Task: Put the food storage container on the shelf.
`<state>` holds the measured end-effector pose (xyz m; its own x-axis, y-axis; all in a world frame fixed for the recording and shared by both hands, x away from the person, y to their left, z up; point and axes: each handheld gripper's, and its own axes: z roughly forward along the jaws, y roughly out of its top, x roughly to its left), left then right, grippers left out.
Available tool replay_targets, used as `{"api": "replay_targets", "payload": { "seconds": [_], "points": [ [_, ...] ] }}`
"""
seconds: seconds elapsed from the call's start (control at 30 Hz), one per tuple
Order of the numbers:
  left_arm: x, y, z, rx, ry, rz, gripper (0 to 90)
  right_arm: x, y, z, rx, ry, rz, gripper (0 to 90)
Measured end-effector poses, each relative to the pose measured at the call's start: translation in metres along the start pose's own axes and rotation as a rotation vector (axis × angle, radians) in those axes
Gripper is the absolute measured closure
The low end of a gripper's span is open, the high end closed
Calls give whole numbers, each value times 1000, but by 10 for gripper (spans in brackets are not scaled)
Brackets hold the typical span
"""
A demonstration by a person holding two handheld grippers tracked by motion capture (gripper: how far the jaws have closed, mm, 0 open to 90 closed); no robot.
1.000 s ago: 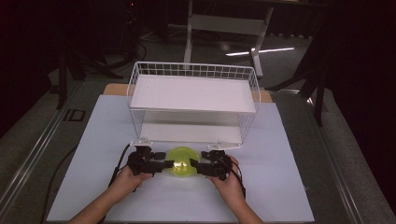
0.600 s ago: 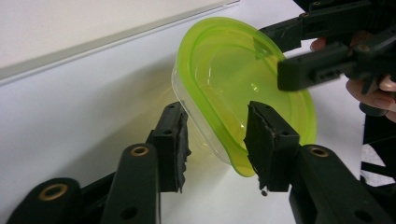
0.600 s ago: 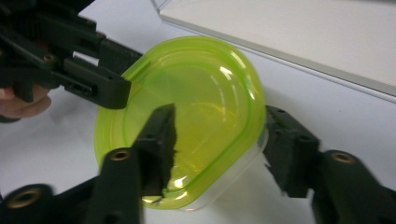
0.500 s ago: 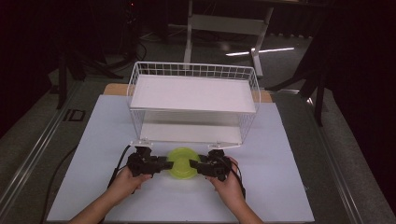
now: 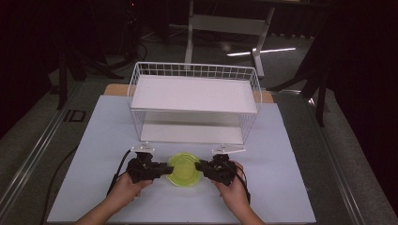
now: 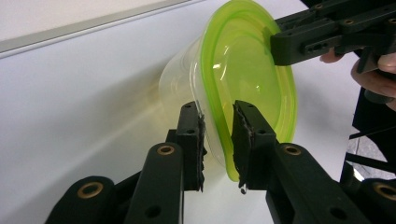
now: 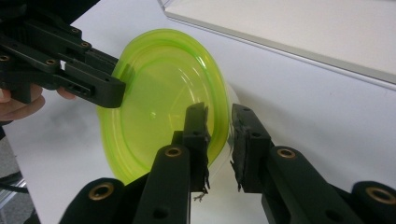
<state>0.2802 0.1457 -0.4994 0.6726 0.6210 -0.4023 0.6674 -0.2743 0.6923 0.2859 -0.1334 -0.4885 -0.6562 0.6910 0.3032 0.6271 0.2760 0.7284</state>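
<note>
Both hand-held grippers, left (image 5: 162, 169) and right (image 5: 202, 166), just closing, now clamped on opposite rims of clear round plastic container with lime-green lid (image 5: 183, 169); ready for lifting off bench (image 5: 291, 187).

Overhead forward; two close, perhaps opposed.

Looks like a lab or recording studio rather than a home: dark, black-draped surroundings, a counter (image 5: 108, 140) covered with a plain white sheet, a lone white wire rack (image 5: 195, 101) staged on it, metal stand legs (image 5: 225, 23) behind, cables (image 5: 56, 180) trailing across grey floor.
</note>
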Motion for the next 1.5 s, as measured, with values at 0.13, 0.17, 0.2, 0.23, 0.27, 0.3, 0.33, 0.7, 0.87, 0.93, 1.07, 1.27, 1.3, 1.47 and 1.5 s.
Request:
{"api": "replay_targets", "payload": {
  "seconds": [0.13, 0.17, 0.2, 0.23, 0.27, 0.3, 0.33, 0.7, 0.87, 0.93, 1.07, 1.27, 1.3, 1.47, 1.5],
  "points": [
    [-3, -2, -1, -8, 15, 1, 771, 2, -1, -3, 6, 6, 5, 789],
    [-4, -2, -2, -3, 30, 3, 792, 2, -1, -3, 4, 7, 8, 798],
    [-5, -2, -2, -4, 36, 5, 803, 3, -1, -3, 5, 7, 8, 801],
    [-6, -2, -2, -4, 37, 3, 804, 4, -1, -3, 7, -2, -4, 801],
    [-5, -2, -2, -8, 39, 0, 807, 5, -1, -3, 8, -6, -6, 802],
    [-6, -2, -2, -15, 41, 0, 810, 5, -1, -3, 6, -8, -10, 803],
    [-7, -2, -3, -26, 47, 5, 811, 6, -1, -4, 0, -13, -17, 803],
    [-13, 12, -11, -182, 65, 70, 814, 8, 19, -19, -70, -38, -37, 802],
    [-14, 21, -9, -211, 110, 85, 812, 4, 30, -21, -82, -55, -40, 802],
    [-13, 24, -5, -205, 135, 79, 811, 2, 33, -19, -81, -63, -40, 803],
    [-10, 27, 3, -208, 163, 73, 809, -4, 37, -14, -73, -86, -39, 802],
    [-2, 31, 16, -219, 183, 57, 808, -15, 42, -4, -61, -119, -30, 797],
    [0, 32, 18, -220, 188, 53, 808, -17, 43, -3, -60, -122, -31, 797],
    [6, 34, 24, -222, 197, 39, 808, -25, 47, 7, -51, -144, -29, 794],
    [8, 34, 25, -220, 201, 41, 807, -26, 47, 9, -50, -148, -27, 793]
  ]
}}
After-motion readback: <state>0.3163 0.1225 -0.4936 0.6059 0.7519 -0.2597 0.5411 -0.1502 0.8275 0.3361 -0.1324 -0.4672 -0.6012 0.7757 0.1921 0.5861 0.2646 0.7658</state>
